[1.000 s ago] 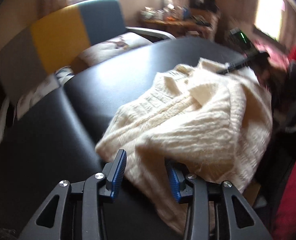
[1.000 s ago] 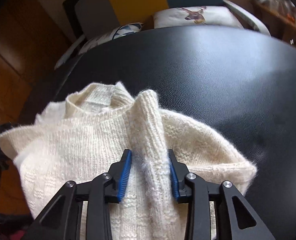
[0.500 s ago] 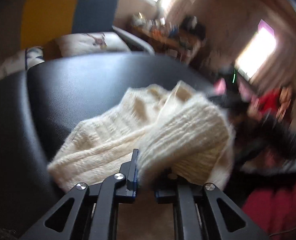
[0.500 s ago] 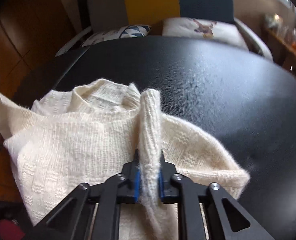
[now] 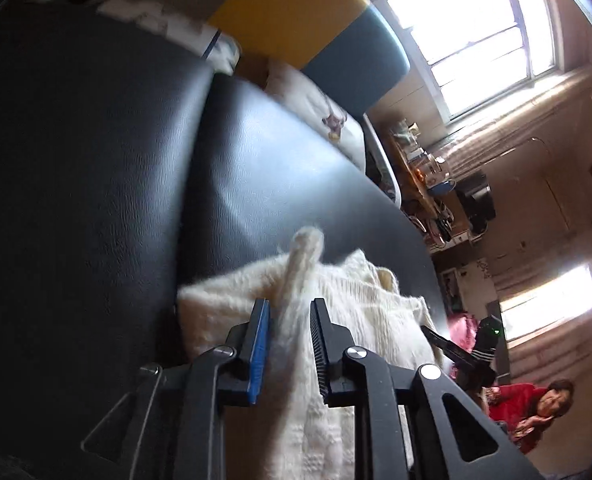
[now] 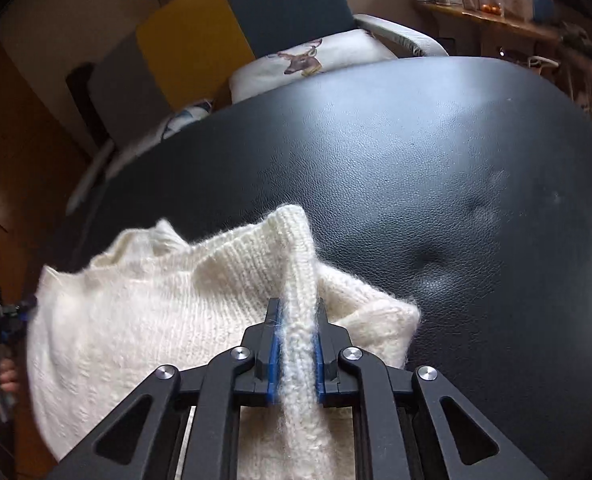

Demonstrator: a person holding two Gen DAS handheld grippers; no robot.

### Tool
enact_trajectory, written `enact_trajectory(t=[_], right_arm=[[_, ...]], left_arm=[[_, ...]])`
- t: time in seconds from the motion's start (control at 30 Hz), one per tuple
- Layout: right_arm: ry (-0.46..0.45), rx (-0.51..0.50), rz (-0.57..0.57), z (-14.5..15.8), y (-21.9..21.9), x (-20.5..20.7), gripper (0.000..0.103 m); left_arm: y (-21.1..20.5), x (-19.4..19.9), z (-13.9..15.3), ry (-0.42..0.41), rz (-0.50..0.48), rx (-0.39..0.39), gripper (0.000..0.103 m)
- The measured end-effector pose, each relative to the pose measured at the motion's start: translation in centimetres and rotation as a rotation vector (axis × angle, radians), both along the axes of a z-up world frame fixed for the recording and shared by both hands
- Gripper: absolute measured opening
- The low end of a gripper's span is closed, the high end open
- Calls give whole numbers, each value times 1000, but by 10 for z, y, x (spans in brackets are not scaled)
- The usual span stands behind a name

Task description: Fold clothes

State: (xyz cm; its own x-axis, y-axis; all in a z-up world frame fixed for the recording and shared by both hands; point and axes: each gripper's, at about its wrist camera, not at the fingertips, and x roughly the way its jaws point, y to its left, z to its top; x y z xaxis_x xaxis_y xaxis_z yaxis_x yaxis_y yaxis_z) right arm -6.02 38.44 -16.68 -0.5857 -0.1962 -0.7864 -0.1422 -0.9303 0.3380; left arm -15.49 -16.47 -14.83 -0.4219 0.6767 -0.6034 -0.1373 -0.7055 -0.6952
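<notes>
Both tools, left tool (image 5: 288, 344) and right tool (image 6: 296, 344), have closed on sweater (image 6: 144, 312) folds; left apparently looser and tilted.

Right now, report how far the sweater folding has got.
Done: both grips are made. The right gripper is shut on a ridge of the cream sweater; the left gripper pinches another fold. In hand: the sweater is bunched and lifted over the black padded surface. Left: no neat fold shows yet; it must be laid flat and folded.

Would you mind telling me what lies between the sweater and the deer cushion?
Only bare black table separates the sweater from the deer cushion, as the right wrist view shows.
</notes>
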Motion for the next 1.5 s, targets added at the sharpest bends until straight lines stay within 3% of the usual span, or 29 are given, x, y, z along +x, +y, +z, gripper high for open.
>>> enact_trajectory(t=[0.1,0.23,0.27,0.33,0.4,0.43,0.57,0.63,0.73,0.77,0.83,0.93,1.03,1.13,1.27,1.33,1.43,1.5], right_arm=[[10,-49,0,-2,4,0,22],[30,-101,11,-5,-2,-4,42],[29,-57,23,-4,-9,-4,42],[35,72,56,3,-28,-3,36],[74,210,81,17,-44,3,21],[81,257,79,22,-47,4,21],[7,276,59,1,-39,-7,21],[11,246,27,-4,-33,-6,21],[46,241,-16,10,-28,2,36],[66,256,-25,18,-29,5,39],[128,235,-13,37,-34,12,56],[200,186,83,59,-57,19,73],[192,153,221,62,-93,6,78],[105,112,319,44,-122,-15,78],[-2,113,357,8,-147,-33,78],[37,166,348,6,-157,-25,55],[71,207,346,9,-163,-14,34],[96,240,346,13,-168,-7,20]], left_arm=[[4,-2,6,19,-41,-62,27],[20,-3,4,26,-141,-140,31],[24,-2,2,24,-158,-149,29],[30,3,5,31,-158,-133,9],[24,11,14,49,-109,-126,6],[18,14,17,51,-74,-142,6],[5,8,-4,-16,9,-288,7],[5,8,-5,-19,54,-350,16],[6,18,24,73,76,-310,21],[10,21,33,99,44,-274,25],[27,25,46,130,-49,-242,29],[71,23,56,172,-183,-302,30],[117,13,51,171,-286,-365,33],[142,4,33,117,-362,-398,38],[162,4,8,55,-428,-425,38],[165,13,4,88,-434,-428,37],[156,21,2,99,-385,-382,12],[149,29,5,128,-329,-359,5]])
